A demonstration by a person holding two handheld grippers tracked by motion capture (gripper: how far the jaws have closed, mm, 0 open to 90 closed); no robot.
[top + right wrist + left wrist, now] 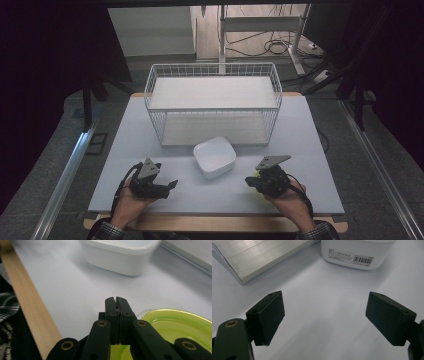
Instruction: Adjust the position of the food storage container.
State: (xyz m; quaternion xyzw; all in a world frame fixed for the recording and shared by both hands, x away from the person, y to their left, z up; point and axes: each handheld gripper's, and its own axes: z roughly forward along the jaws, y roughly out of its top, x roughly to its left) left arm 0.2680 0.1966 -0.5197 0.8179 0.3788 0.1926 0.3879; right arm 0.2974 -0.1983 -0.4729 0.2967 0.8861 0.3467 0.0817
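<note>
the right gripper [116, 301] has its jaws pressed together, and in the right gripper view they appear clamped on the rim of a translucent yellow-green lid [172, 325], which spreads out to the right below the jaws. in the high view this gripper [256, 176] sits over the worktop's near right part, with a speck of yellow-green at its tip, and the person's right hand [290, 197] comes in over the near edge behind it.

the left gripper [324, 315] has its jaws standing wide apart with only bare worktop between them; they hold and touch nothing. in the high view it [170, 186] rests over the near left part of the worktop [310, 150], held by the left hand [131, 200], and it points toward the middle.

between the two grippers, a little farther from the near edge and about at the worktop's middle, stands a white square container [215, 157] with rounded corners. the left gripper view shows its side wall [357, 255] carrying a printed label with a barcode. the right gripper view shows it [117, 257] ahead of the shut jaws, blurred, well apart from them.

behind the container, toward the far edge, a white wire basket [214, 102] spans the middle of the worktop, just beside the container's far side. a wooden strip [30, 307] runs along the worktop's near edge.
</note>
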